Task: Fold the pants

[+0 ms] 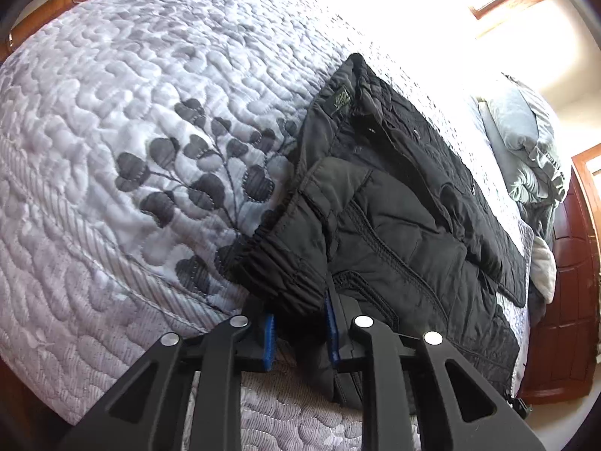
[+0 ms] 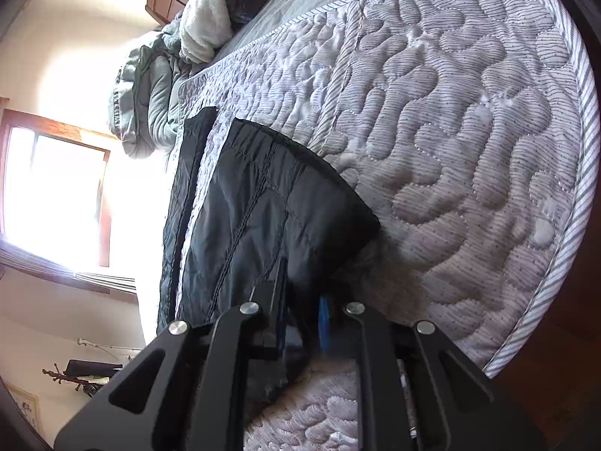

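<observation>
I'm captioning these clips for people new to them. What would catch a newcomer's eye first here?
The black pants stand out most, dark against the pale quilt, with the left gripper clamped on the elastic waistband. In the right view the right gripper pinches a pant leg near its cuff. Next comes the grey leaf print beside the waistband, then the glaring window at the left of the right view.

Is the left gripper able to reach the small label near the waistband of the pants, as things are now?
Probably not at once. The left gripper is shut on the pants at the elastic waistband, and the label lies farther along the waistband. Nothing covers the label, so it would have to let go first.
</observation>
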Tool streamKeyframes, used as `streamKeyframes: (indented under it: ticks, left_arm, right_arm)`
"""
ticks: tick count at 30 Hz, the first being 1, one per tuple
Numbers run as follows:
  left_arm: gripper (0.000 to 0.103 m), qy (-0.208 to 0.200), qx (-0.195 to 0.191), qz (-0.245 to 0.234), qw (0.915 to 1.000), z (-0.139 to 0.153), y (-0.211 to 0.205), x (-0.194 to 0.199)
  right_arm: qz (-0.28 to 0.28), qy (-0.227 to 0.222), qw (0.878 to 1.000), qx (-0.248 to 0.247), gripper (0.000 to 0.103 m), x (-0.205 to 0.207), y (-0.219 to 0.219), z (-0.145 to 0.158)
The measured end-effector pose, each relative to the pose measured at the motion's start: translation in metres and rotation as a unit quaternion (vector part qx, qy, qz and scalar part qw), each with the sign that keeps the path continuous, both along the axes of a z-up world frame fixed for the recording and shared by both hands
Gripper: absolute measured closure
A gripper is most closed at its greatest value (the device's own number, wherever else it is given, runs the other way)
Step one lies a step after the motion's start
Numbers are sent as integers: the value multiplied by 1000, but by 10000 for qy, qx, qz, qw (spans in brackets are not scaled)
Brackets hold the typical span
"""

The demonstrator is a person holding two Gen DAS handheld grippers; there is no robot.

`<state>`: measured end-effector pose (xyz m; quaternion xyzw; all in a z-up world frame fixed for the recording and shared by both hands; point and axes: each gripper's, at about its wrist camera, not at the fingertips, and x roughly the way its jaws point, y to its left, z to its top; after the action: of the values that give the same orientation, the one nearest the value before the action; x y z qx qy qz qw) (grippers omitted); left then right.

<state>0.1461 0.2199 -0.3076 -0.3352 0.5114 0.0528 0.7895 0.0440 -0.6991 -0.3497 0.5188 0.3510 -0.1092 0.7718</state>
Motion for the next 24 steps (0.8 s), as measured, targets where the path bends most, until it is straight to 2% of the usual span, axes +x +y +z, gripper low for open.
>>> streamKeyframes:
  ticks: [10,15,16,17,18,19,20,21,22,24]
  left_arm:
    - [83,216,319,752,9964,-2,97,-42]
    - [80,284,321,780,9960,-9,120,-41]
    - [77,302,310,739,9963,-11,121,-41]
    - [73,347,295,694,9965,-11,121,-41]
    - [70,366,237,667,9968,-11,122,-42]
    - [55,395,186,640,9970,-8,123,-44]
    - [45,379,200,603,9973,-3,126,-49]
    - [25,343,309,564,9973,5,129,-55]
    - [17,300,468,502,9972,15,130,-57]
    - [15,213,698,259,9970,36,135,-52]
  right_arm:
    - [975,214,9950,53,91,25,95,-9]
    - [1231,420,9912,-243,87,37,119,-14]
    - [1290,436,9904,-244,81,38,119,-11]
    - [1377,433,9893,-202,68,38,121,-9]
    - [1456,432,9883,-157,61,39,120,-3]
    - [1495,507,9872,-232,47,42,118,6]
    - [1517,590,9858,-407,35,41,116,18]
    - [1557,669,9840,-555,29,40,112,27]
    - [1594,785,9815,-720,21,39,108,38]
    - [1674,1088,9720,-1241,20,39,98,58]
